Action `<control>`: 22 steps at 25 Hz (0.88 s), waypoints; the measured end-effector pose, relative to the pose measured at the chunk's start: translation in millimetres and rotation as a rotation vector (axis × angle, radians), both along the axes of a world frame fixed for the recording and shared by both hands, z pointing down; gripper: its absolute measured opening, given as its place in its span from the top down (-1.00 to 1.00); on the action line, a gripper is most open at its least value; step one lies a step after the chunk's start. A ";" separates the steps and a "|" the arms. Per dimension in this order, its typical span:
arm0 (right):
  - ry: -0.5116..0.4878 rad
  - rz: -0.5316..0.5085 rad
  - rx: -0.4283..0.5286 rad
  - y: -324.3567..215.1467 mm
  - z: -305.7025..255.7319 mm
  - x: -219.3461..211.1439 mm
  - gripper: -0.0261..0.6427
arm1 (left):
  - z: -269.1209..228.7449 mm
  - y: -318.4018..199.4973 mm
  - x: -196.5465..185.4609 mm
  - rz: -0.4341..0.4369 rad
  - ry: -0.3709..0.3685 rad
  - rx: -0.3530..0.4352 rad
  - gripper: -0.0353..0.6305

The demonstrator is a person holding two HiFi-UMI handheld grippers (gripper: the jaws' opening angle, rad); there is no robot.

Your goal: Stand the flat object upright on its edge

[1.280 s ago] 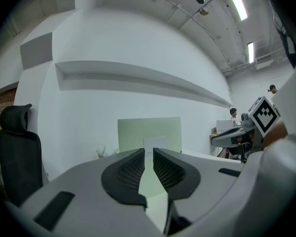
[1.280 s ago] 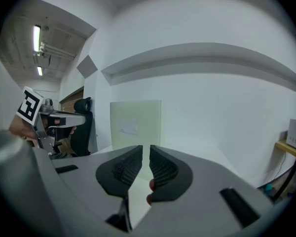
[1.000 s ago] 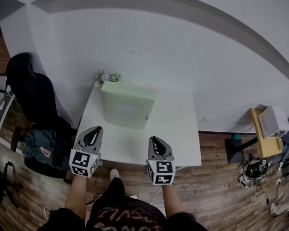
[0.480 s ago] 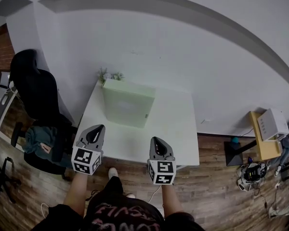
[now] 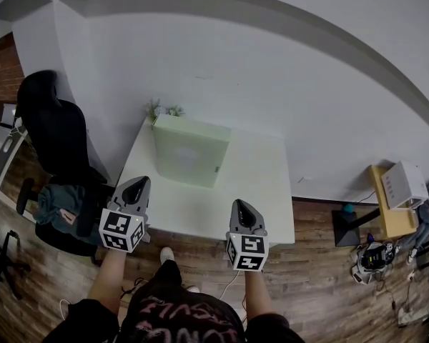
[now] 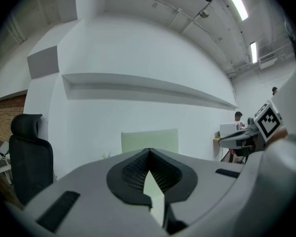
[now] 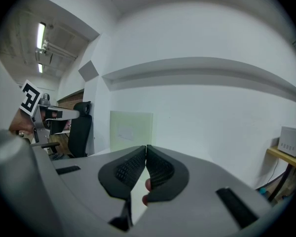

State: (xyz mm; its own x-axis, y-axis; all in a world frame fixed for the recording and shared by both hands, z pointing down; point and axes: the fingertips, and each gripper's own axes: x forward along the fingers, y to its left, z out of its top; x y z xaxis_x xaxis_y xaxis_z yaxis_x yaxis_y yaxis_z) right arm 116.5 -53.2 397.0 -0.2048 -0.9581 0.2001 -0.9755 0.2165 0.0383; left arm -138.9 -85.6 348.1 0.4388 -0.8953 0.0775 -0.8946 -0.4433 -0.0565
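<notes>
green panel (image 5: 189,151) stood on edge, counter (image 5: 261,195) 12 o'clock | left claw (image 5: 136,182), right claw (image 5: 243,206) closed, empty at 6 o'clock | i judged it done

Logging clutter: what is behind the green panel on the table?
Leafy tips of a small plant poke out past the green panel, before the white wall; its base is covered.

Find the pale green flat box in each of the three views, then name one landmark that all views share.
Head view: pale green flat box near centre, upright at the back of the white table.
Left gripper view: box central, just below mid-height.
Right gripper view: box left of centre.
Shared landmark: black office chair, left of the box everywhere.
</notes>
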 end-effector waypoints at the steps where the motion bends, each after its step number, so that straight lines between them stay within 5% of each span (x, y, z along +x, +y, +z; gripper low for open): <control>1: -0.003 0.005 0.003 0.3 -1.3 2.3 0.85 | 0.5 0.7 -0.8 -0.002 -0.003 0.000 0.86; 22: 0.029 -0.009 0.007 10.3 -8.7 -3.8 0.85 | 12.4 14.9 -13.5 -0.010 -0.034 -0.029 0.86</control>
State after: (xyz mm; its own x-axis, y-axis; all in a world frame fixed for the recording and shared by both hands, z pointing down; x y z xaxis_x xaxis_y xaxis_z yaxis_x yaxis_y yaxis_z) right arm 112.7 -42.8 388.3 -0.2080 -0.9576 0.1993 -0.9719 0.2253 0.0684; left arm -152.4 -70.6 360.5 0.4261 -0.8969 0.1184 -0.8969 -0.4359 -0.0742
